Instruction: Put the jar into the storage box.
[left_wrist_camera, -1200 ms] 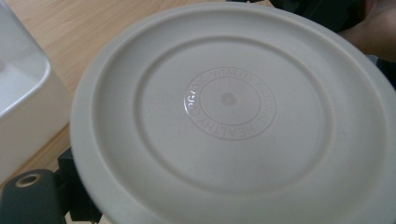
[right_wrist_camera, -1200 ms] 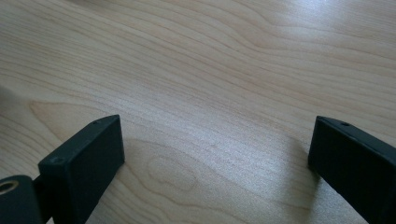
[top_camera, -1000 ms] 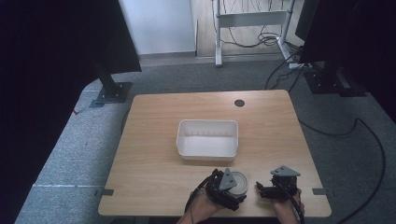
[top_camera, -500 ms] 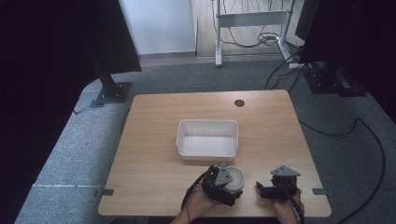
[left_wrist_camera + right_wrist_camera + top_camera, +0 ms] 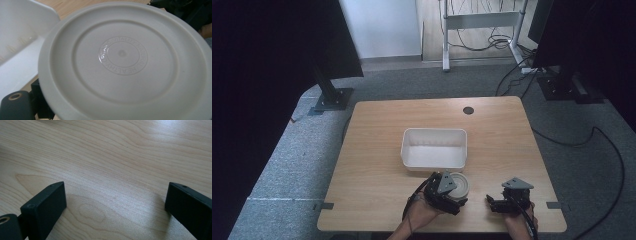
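Observation:
A round off-white plate [image 5: 461, 184] is held tilted near the table's front edge, just in front of the white tray [image 5: 434, 161]. My left gripper [image 5: 451, 196] is shut on the plate's rim. In the left gripper view the plate [image 5: 122, 60] faces the camera, with embossed ring lettering at its centre, and one black finger [image 5: 16, 106] shows at the bottom left. My right gripper [image 5: 495, 204] rests low at the front right. Its jaws stand wide apart over bare wood, so the right gripper [image 5: 116, 196] is open and holds nothing.
The wooden table [image 5: 372, 150] has a round cable hole [image 5: 468, 110] at the back. The tray's wall [image 5: 22, 30] lies close to the plate on its left. Black monitor stands and cables sit on the carpet beyond the table.
My left gripper has shifted slightly left with the plate and turned a little. The right gripper has stayed put.

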Motion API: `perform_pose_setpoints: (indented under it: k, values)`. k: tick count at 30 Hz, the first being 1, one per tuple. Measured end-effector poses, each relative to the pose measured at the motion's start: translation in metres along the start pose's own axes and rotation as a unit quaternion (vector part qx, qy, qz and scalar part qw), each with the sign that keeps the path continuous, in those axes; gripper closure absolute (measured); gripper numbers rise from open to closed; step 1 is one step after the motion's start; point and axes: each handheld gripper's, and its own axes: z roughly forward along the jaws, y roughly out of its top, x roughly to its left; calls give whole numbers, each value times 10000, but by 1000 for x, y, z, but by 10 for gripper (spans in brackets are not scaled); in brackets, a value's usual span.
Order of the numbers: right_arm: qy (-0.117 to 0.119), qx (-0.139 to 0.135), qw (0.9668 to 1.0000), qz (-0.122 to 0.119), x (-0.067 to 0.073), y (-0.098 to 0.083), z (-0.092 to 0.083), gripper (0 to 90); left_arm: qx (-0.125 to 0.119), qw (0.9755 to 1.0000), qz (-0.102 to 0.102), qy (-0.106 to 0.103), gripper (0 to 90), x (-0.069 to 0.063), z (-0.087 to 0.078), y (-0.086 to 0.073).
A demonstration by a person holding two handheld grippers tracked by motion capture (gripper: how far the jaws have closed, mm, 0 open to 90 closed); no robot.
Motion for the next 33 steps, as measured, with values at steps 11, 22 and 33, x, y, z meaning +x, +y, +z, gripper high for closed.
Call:
perform_pose_setpoints:
  k: [11,22,33]
  values:
    - [-1,1,10000,-1,0,0,0,30,-25,9999,-76,95,104,11,-4,2]
    - [-1,1,10000,0,0,0,0,30,-35,9997,-152,179,104,21,-7,2]
    - [0,1,10000,0,0,0,0,31,-83,9993,-223,303,104,34,-11,6]
